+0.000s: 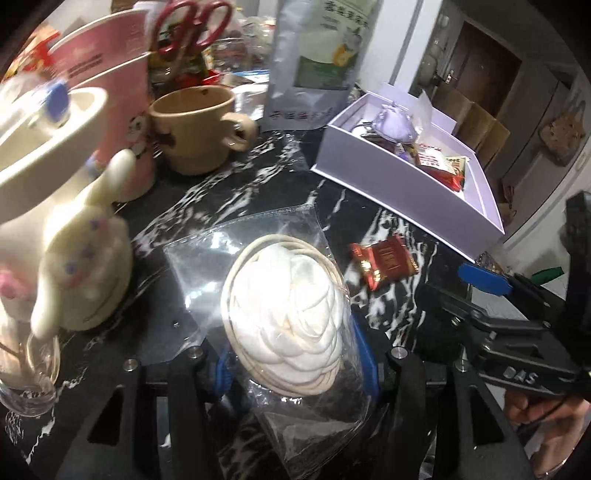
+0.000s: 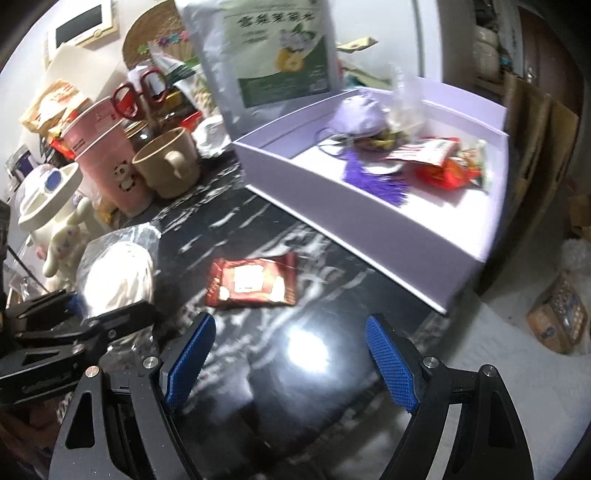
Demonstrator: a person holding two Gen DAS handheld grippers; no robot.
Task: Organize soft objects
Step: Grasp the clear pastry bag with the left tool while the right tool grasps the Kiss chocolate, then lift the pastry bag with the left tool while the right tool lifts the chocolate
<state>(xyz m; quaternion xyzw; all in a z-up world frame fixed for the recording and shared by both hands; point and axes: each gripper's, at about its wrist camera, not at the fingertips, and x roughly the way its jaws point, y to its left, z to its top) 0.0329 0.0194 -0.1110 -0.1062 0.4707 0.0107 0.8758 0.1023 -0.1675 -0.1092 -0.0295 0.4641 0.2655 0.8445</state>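
My left gripper (image 1: 297, 363) is shut on a clear plastic bag holding a white fabric flower (image 1: 288, 314), held just above the black marble table (image 1: 229, 188). The bagged flower also shows in the right wrist view (image 2: 118, 273), with the left gripper (image 2: 85, 321) on it. A red snack packet (image 1: 384, 264) lies on the table right of it, and shows in the right wrist view (image 2: 255, 282). My right gripper (image 2: 291, 363) is open and empty, a little short of the packet. A lilac box (image 2: 369, 218) at the back right holds a purple pouch (image 2: 356, 118), a tassel and snack packets.
A beige mug (image 1: 195, 129), pink cups (image 1: 110, 96) with a panda print, red scissors (image 1: 188, 26) and a silver tea pouch (image 1: 314, 62) stand at the back. A white bunny figure (image 1: 85, 266) under a cream dish stands at the left. The table edge runs at the right (image 2: 461, 306).
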